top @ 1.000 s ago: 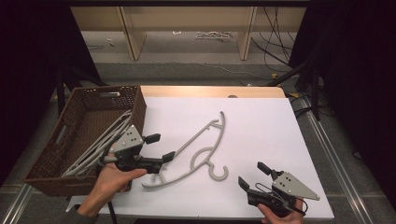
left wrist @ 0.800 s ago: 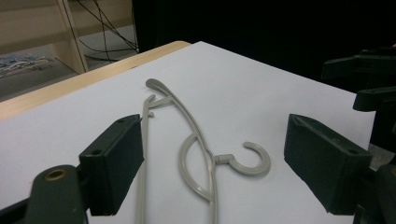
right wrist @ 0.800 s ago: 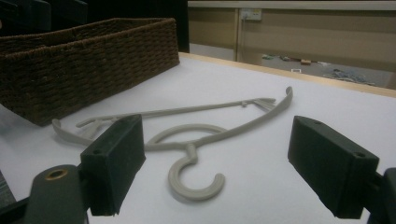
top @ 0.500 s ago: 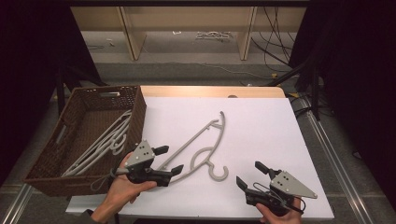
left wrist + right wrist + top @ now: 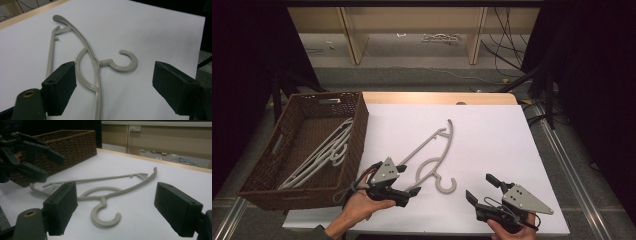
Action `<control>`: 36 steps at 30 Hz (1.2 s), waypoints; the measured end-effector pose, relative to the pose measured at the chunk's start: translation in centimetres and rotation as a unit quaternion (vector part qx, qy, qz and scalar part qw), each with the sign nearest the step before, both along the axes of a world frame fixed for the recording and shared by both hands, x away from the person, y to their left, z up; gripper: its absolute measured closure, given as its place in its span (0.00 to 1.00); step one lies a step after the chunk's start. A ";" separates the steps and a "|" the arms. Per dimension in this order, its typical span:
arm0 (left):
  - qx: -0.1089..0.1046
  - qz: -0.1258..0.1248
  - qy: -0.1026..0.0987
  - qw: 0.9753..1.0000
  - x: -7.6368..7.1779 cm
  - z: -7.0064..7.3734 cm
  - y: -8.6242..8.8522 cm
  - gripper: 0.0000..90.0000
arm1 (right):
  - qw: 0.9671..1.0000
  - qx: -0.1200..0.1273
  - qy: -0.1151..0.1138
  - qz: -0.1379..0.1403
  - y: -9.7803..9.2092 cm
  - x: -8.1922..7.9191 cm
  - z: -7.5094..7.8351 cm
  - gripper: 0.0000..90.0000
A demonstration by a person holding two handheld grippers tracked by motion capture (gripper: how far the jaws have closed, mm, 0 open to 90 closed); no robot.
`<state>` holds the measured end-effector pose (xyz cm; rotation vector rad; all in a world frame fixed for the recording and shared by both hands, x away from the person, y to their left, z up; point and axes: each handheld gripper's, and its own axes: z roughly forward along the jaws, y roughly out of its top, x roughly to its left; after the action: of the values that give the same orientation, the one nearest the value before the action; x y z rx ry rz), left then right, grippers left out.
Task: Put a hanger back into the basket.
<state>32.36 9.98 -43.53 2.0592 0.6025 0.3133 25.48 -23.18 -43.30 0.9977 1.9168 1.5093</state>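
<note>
Your left gripper is spread wide just beside the near end of the grey hanger lying flat on the white table, and your right gripper is spread wide too.

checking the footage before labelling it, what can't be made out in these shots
- Hangers in the wicker basket, high view: overlapping, so their count is unclear.
- Grey hanger on the table: its near end is hidden behind the left gripper in the high view and cut off by the bottom edge in the left gripper view.
- Items on the far floor, high view: too small.
</note>
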 end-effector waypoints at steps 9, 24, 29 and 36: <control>0.041 -0.025 0.011 0.999 1.0 -1.8 -2.3 0.24 | 1.000 -0.010 0.003 0.001 0.2 -0.1 0.1 0.22; 0.077 -0.047 0.041 0.995 3.3 -3.0 -5.1 0.21 | 1.000 0.001 -0.002 0.008 0.3 0.0 0.1 0.22; 0.126 -0.069 0.060 0.988 4.7 -3.4 -5.6 0.20 | 1.000 0.002 -0.002 0.009 0.3 0.0 0.1 0.22; 0.133 -0.053 0.078 0.987 5.3 -4.4 -6.4 0.25 | 1.000 0.003 -0.003 0.009 0.3 0.0 0.1 0.22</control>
<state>37.68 3.62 -47.90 2.3807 0.5667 0.1785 25.44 -22.85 -43.25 0.9794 1.9245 1.5266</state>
